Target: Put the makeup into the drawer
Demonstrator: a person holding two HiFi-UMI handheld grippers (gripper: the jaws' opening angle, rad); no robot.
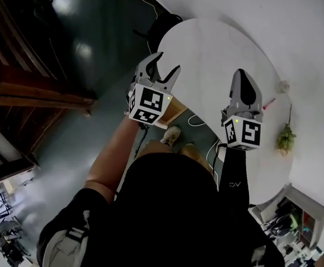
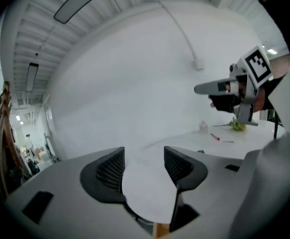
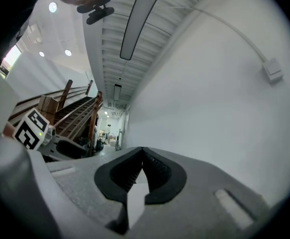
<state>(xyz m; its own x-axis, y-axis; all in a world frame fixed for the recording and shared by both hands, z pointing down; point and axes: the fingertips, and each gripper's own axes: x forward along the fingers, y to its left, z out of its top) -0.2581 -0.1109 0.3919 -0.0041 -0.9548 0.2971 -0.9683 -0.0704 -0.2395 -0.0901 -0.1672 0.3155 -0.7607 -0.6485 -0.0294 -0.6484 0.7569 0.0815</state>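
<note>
White round table (image 1: 217,54), dark glossy floor (image 1: 89,43)

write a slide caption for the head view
Left hand-held gripper open and right hand-held gripper shut, both empty, above a white table with a red stick near its edge.

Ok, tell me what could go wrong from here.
1. The slim red makeup stick lies near the rim of the round white table; a clumsy nudge could roll it off.
2. The right gripper has its tongs shut, so they must open before any grab.
3. The small clear bottle stands close by and might get knocked.
</note>
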